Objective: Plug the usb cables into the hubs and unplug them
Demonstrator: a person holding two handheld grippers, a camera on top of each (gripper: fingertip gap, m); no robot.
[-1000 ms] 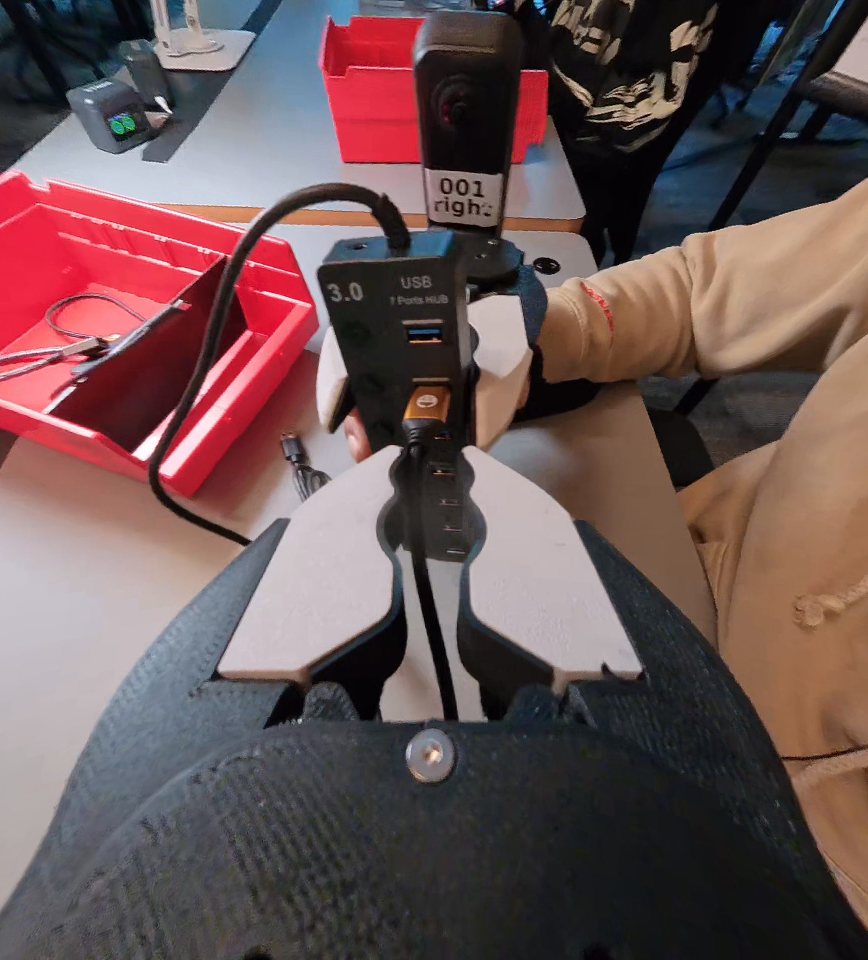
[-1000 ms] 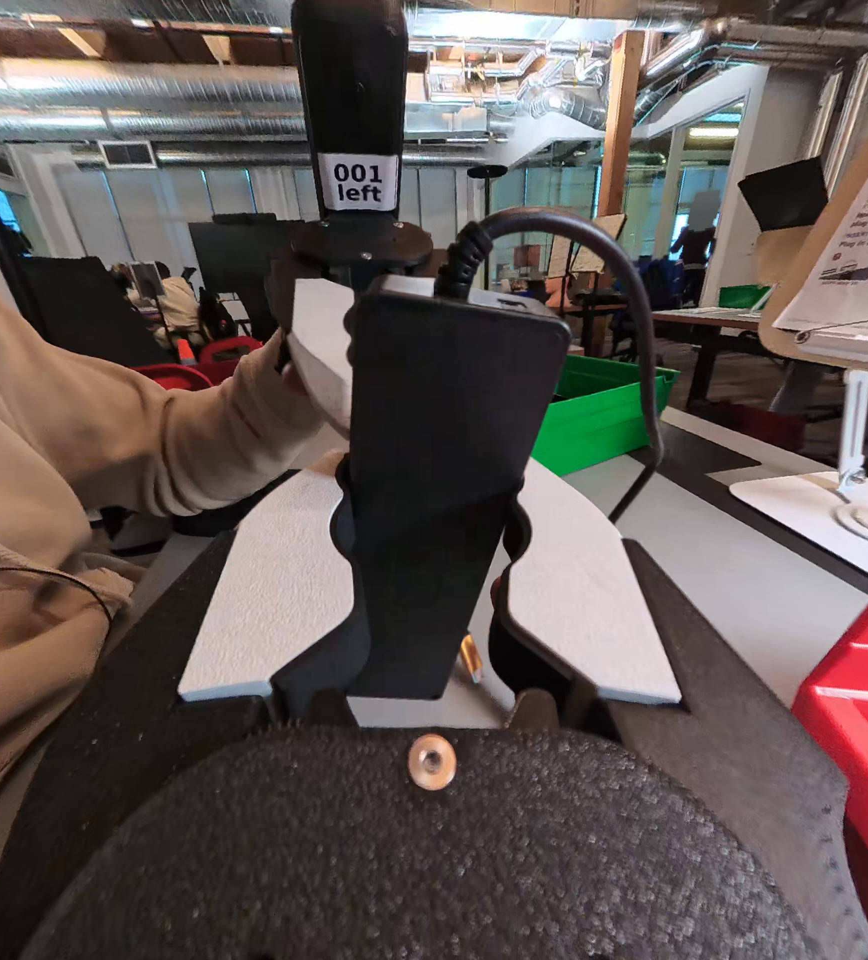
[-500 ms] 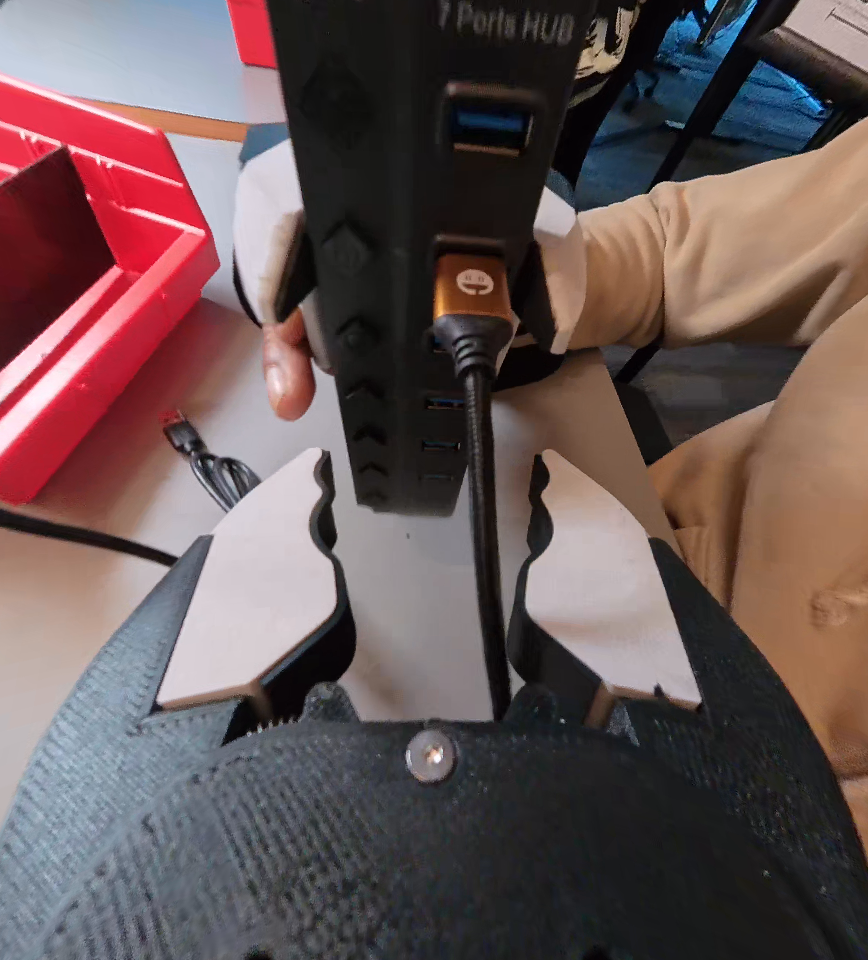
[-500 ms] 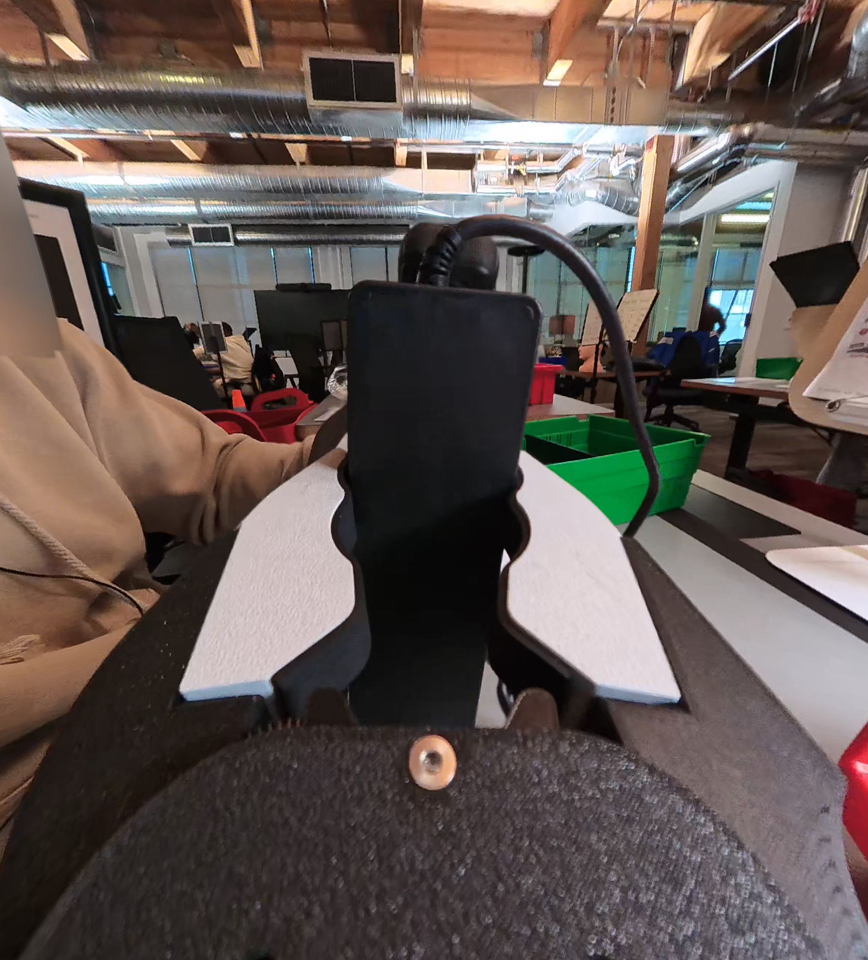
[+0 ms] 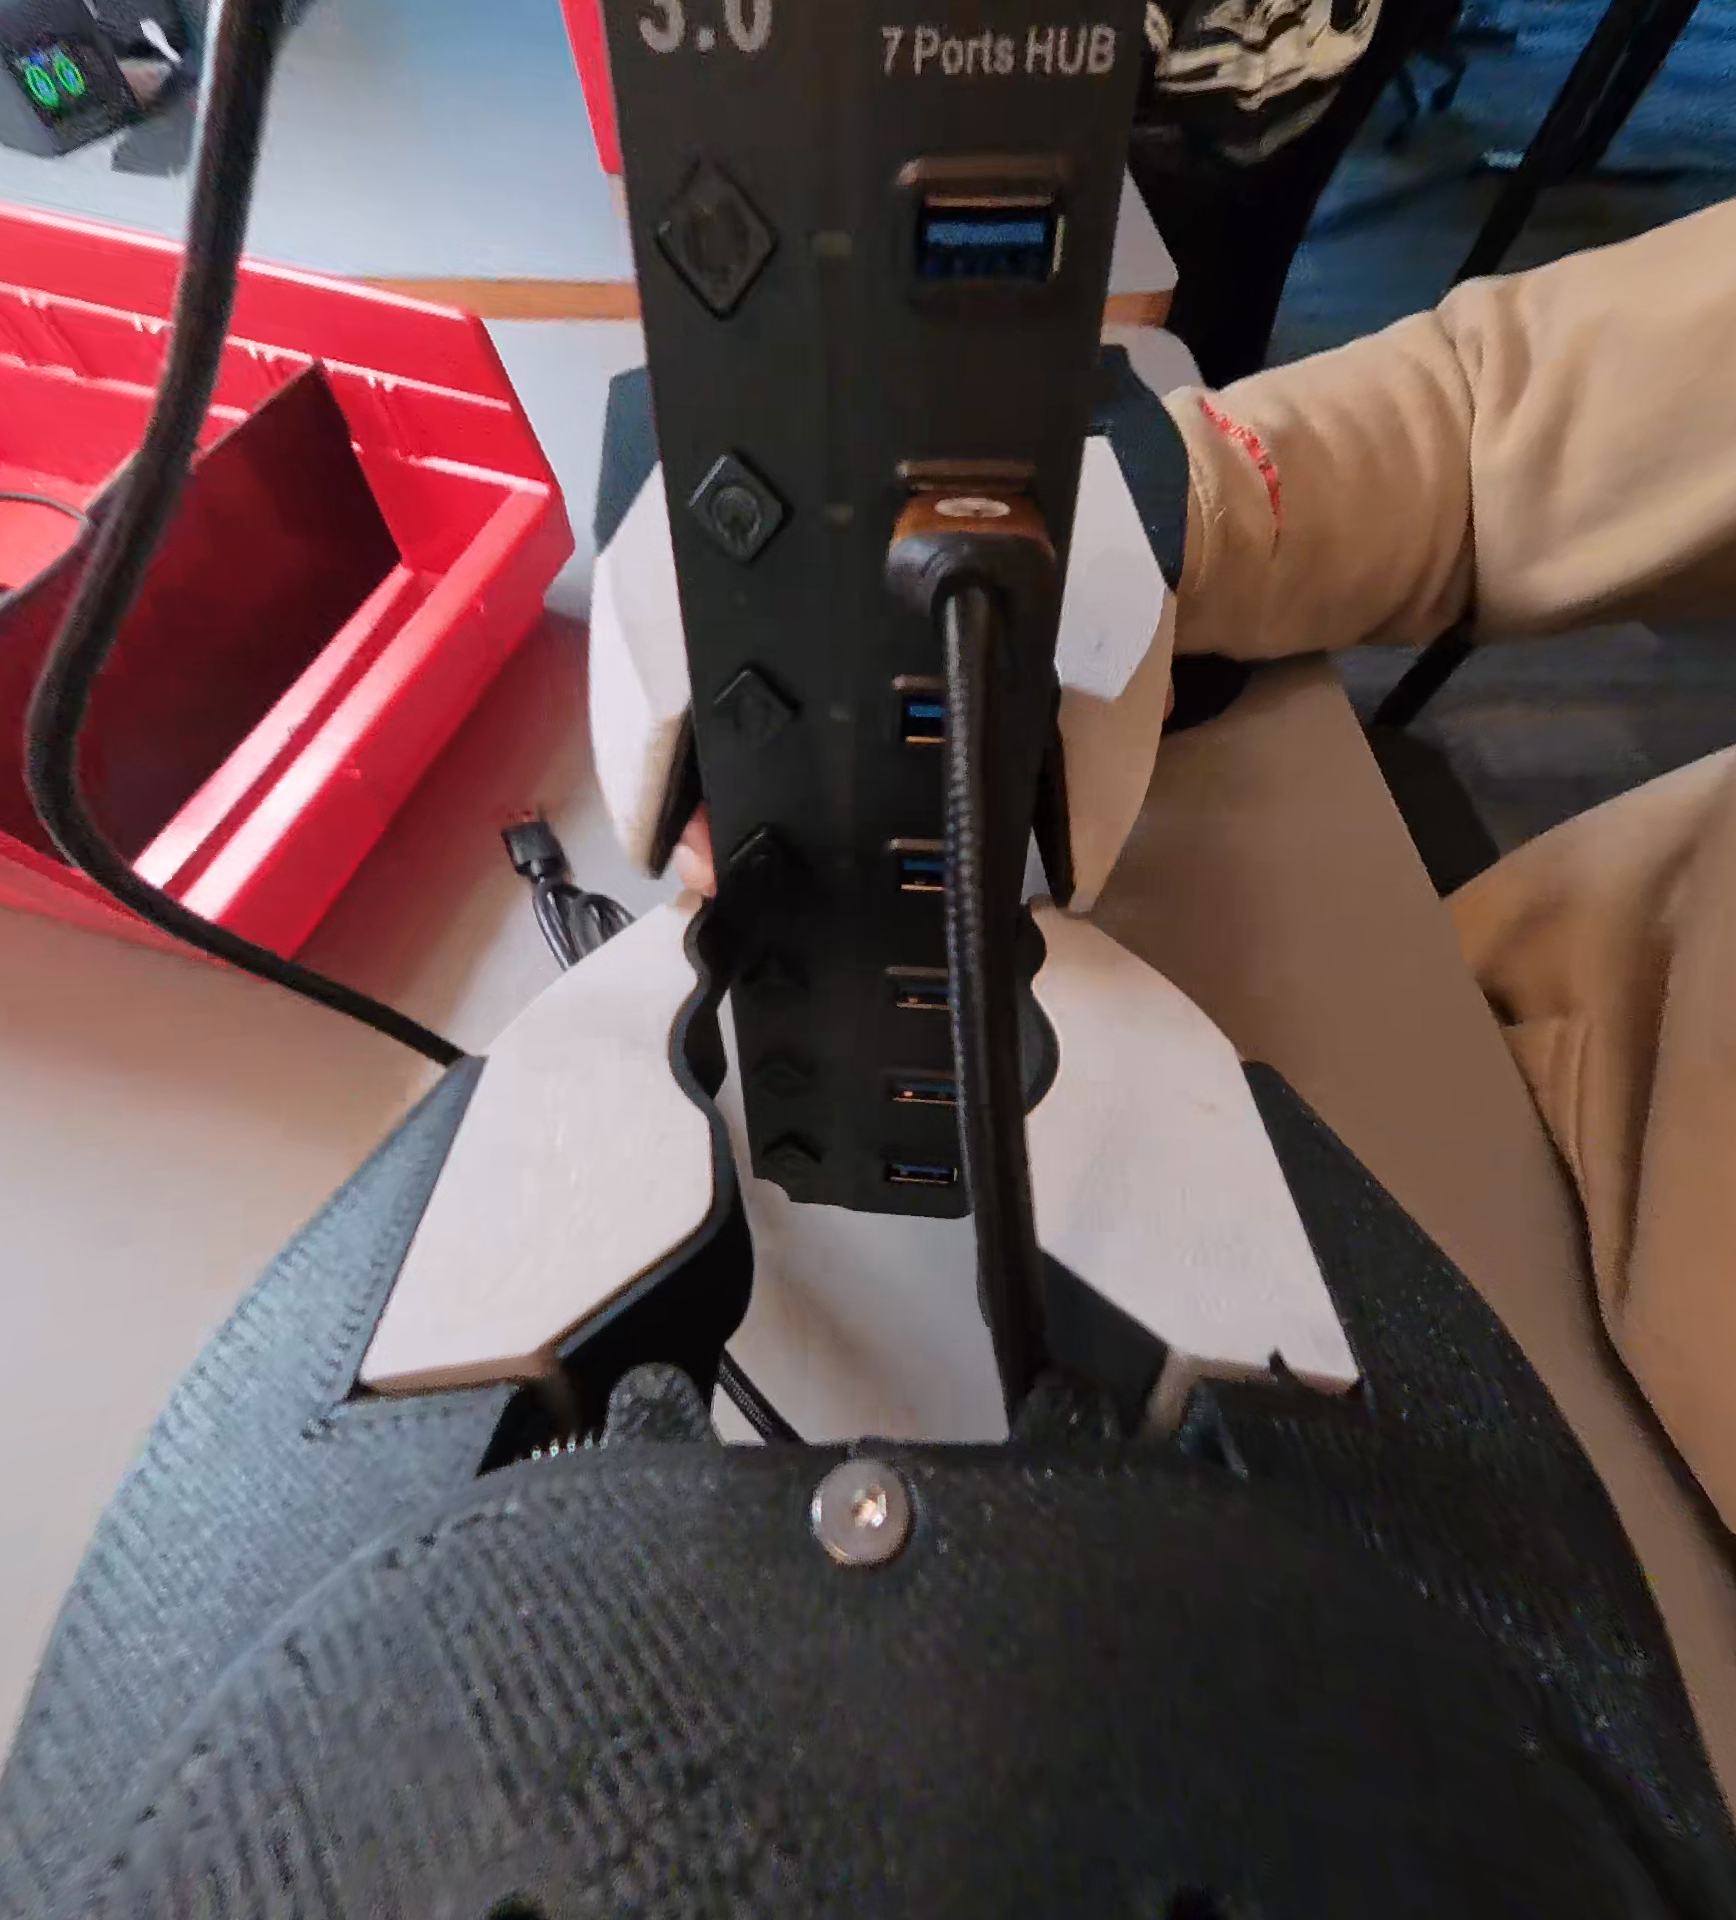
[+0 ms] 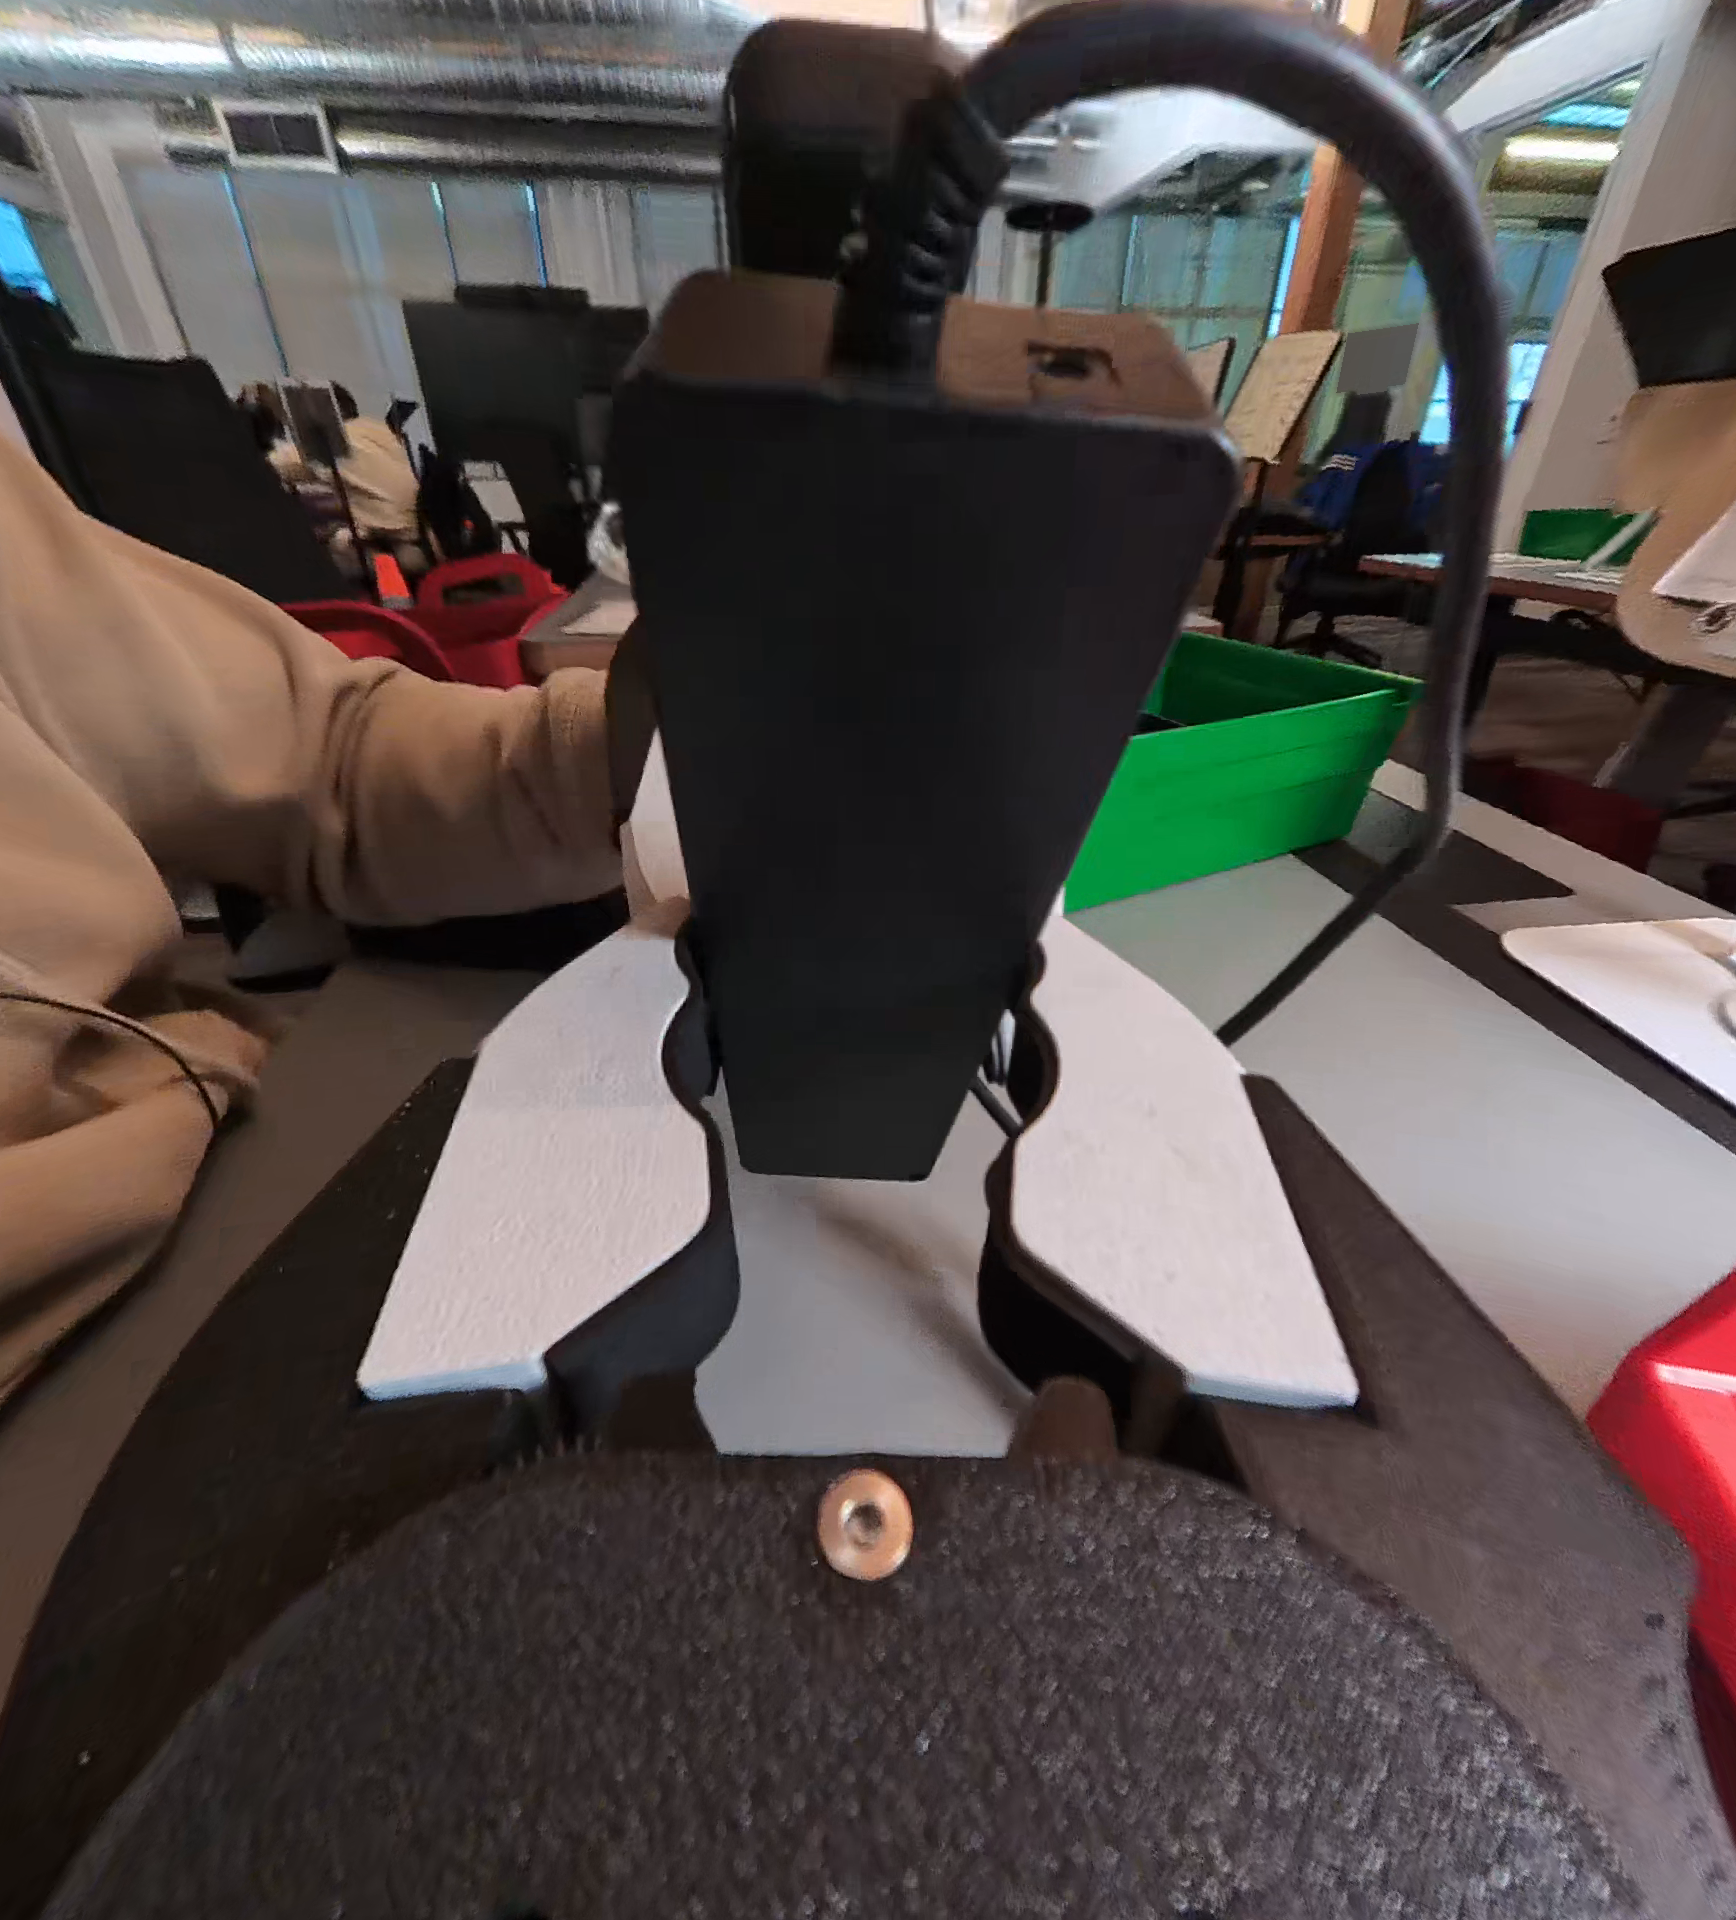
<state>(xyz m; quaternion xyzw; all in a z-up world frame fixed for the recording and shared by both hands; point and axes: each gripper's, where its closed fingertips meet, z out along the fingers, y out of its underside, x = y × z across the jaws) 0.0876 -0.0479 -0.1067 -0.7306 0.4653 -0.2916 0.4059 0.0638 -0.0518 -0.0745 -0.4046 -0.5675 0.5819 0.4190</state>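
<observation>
Held upright above the surface (image 5: pixel 64 1143) in the right tongs (image 6: pixel 859 997), clenched on its lower sides: a black USB hub (image 6: pixel 905 675). Plugged into its second port from the top, a braided black cable (image 5: pixel 978 935), hanging down the port face. Flanking the hub's bottom end and that cable, the left tongs (image 5: pixel 864 935), fingertips hugging both edges; pressing or merely touching, cannot tell. Off to one side, a red bin (image 5: pixel 376 727) on the surface.

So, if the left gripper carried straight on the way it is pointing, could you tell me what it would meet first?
The left gripper already straddles the lower end of the black USB hub, so its fingers would likely run into the right gripper clamping that hub; depth is unclear.
</observation>
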